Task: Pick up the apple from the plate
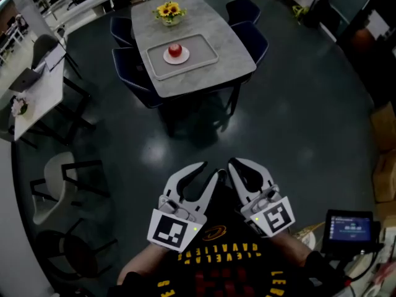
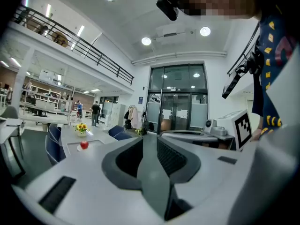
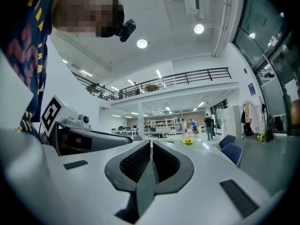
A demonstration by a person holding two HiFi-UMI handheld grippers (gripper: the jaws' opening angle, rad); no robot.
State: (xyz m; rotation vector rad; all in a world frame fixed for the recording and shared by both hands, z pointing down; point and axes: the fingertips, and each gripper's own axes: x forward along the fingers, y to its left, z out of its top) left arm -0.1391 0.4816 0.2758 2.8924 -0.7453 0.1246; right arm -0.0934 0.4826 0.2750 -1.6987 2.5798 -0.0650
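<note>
A red apple point(image 1: 175, 49) rests on a small white plate point(image 1: 167, 57) inside a grey tray point(image 1: 205, 54) on the grey table point(image 1: 229, 39) far ahead. The apple point(image 2: 84, 145) also shows small and distant at the left of the left gripper view. Both grippers are held low against the person's body, well short of the table. My left gripper point(image 1: 211, 168) point(image 2: 150, 142) has a narrow gap between its tips and holds nothing. My right gripper point(image 1: 236, 161) point(image 3: 151, 143) has its jaws together, empty.
A sunflower pot point(image 1: 169, 10) point(image 3: 188, 141) stands behind the tray. Blue chairs point(image 1: 247, 17) point(image 1: 127, 67) ring the table. Dark floor lies between me and it. A white side table point(image 1: 37, 98) and a chair point(image 1: 55, 184) stand left; a screen point(image 1: 349, 228) and boxes point(image 1: 385, 129) right.
</note>
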